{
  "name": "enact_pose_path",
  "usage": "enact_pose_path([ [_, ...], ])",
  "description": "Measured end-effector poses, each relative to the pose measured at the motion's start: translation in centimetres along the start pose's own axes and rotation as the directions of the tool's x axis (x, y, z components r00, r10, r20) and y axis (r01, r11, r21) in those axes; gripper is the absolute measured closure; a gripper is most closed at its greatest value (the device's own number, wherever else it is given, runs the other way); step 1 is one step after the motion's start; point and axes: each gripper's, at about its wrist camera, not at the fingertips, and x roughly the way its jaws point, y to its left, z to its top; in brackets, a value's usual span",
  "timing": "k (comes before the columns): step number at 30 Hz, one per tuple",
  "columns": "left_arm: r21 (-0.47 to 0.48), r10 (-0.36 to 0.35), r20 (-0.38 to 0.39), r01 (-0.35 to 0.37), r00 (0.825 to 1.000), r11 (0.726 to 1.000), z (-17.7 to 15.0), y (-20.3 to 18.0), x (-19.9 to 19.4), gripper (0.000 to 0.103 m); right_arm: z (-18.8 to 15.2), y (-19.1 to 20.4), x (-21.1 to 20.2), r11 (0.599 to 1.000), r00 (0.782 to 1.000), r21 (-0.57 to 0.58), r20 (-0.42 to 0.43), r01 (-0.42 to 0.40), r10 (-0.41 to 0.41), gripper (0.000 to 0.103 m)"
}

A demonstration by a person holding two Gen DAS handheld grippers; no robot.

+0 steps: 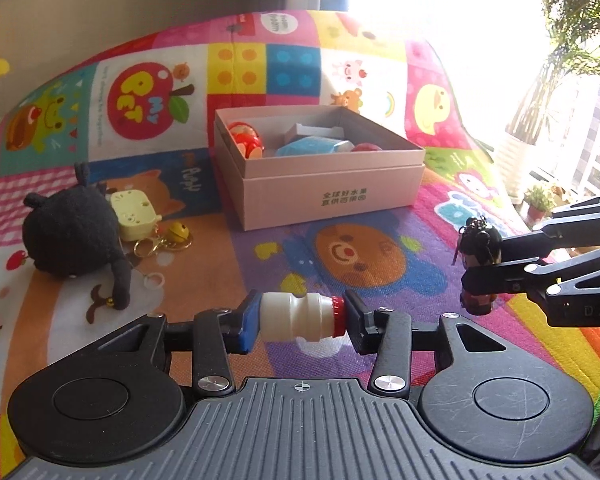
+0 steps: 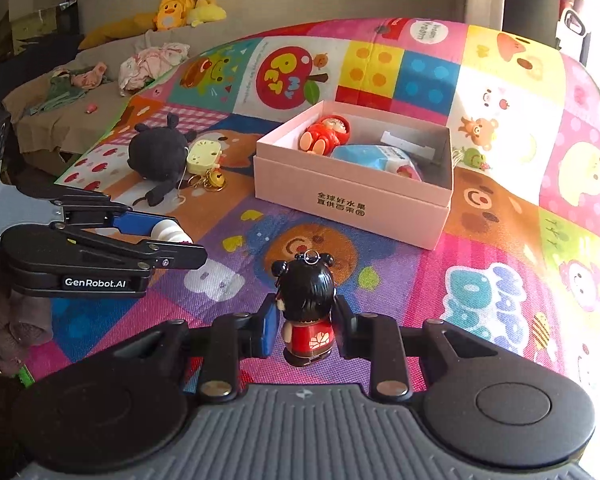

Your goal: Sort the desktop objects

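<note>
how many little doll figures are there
2: a black-haired doll held in the right hand-held gripper, a red doll lying in the pink box. Others may be hidden there.

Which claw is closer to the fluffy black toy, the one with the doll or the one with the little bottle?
The left gripper, holding the little bottle, is closer; the black plush toy lies to its left. The right gripper, holding the doll, is farther off on the other side.

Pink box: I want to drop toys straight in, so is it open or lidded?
Open: pink box shows its contents from above.
</note>
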Motion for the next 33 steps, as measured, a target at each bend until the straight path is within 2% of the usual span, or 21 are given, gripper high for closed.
enact_pose_path([
  [4,0.050,-0.005,0.085,0.001,0.996,0.999,2.8,-0.5,-0.9,0.055,2.1,-1.4,-2.8,0.999,0.993,0.011,0.111,0.046,-0.047,0.075],
  [9,0.125,0.009,0.215,-0.037,0.977,0.992,8.0,-1.2,-0.3,0.055,5.6,-3.8,-6.4,0.995,0.960,0.076,0.264,0.072,-0.089,0.075],
  [12,0.101,-0.005,0.221,-0.018,0.975,0.995,10.6,-1.1,2.3,0.055,6.9,-4.3,-7.0,0.991,0.947,0.089,0.298,0.096,-0.118,0.075],
  [17,0.053,-0.025,0.202,0.015,0.979,0.998,12.5,-0.9,7.2,0.054,7.7,-4.5,-6.3,0.991,0.952,0.079,0.280,0.104,-0.122,0.075],
  [20,0.013,-0.033,0.158,0.031,0.987,0.999,10.9,0.0,8.0,0.041,7.8,-4.8,-5.8,0.989,0.954,0.087,0.268,0.118,-0.137,0.075],
  [22,-0.001,-0.042,0.161,0.043,0.986,0.999,9.0,0.7,6.9,0.025,8.1,-5.1,-5.4,0.988,0.955,0.095,0.262,0.120,-0.141,0.075],
  [27,-0.076,-0.012,0.156,0.025,0.988,0.997,3.9,3.5,3.6,0.016,10.9,-5.6,-2.2,0.989,0.968,0.120,0.224,0.090,-0.115,0.075],
  [33,-0.172,0.075,0.147,-0.049,0.986,0.984,0.6,7.8,1.1,0.009,17.1,-7.2,5.4,0.964,0.995,0.264,0.097,-0.034,0.009,0.075],
])
